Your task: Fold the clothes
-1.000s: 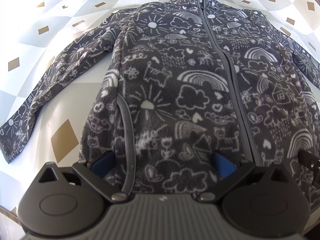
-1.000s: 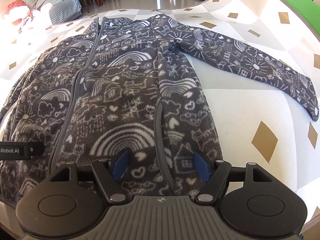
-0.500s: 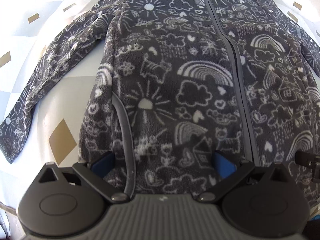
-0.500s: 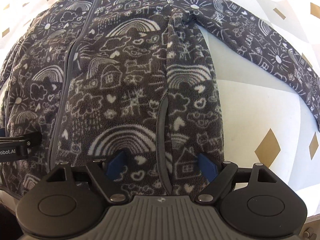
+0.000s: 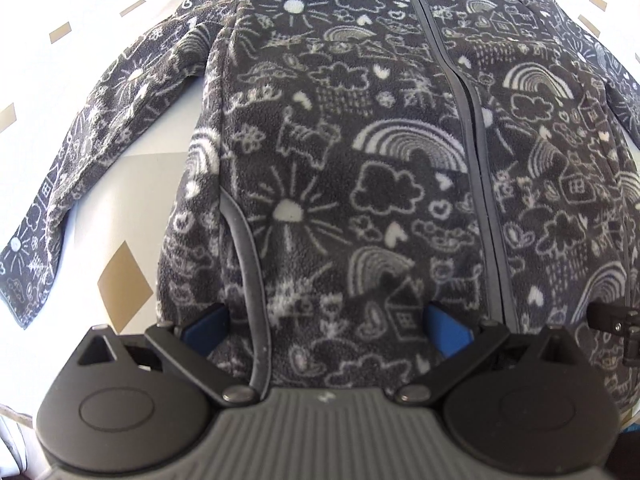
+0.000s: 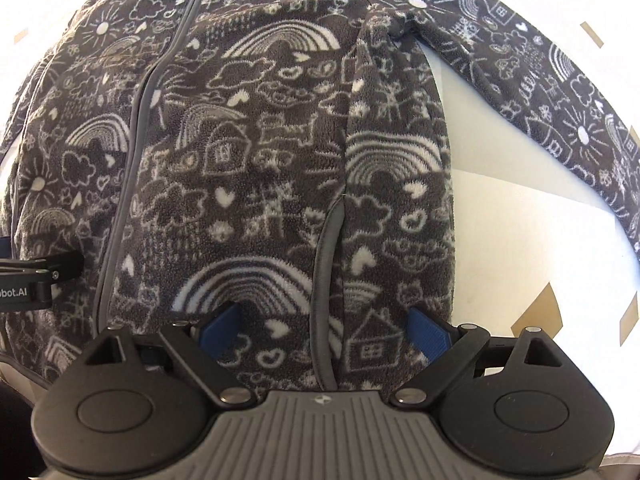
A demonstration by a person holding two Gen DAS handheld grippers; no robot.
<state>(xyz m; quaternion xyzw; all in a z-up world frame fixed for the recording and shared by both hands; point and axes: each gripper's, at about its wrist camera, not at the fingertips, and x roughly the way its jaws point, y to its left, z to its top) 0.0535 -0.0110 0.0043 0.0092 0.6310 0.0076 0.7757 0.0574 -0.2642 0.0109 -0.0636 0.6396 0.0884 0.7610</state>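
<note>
Left wrist view is showing you the fleece jacket [image 5: 360,168] lying front-up and spread flat on the white tablecloth [image 5: 132,200] with its gold diamonds. Your left gripper [image 5: 326,320] is pointing steeply down over the hem, and its blue fingers [image 5: 206,318] are standing wide apart with the fleece lying between them, one finger to each side of the grey-edged pocket slit [image 5: 244,256]. You are not pinching anything there. The grey zipper [image 5: 468,132] is running up the jacket just right of that gripper, and one sleeve [image 5: 100,120] is stretching out to the picture's left onto the cloth. At the right edge you are seeing a black piece of your other gripper's body.

Right wrist view is showing your right gripper [image 6: 324,326] hanging over the other half of the hem. Its jaws have just been opening, and the blue fingers [image 6: 430,330] are now sitting spread wide over the fabric, with the second pocket slit [image 6: 326,280] lying between them and the pads not closing on it. The other sleeve [image 6: 540,92] is reaching away toward the upper right, apart from the body.
</note>
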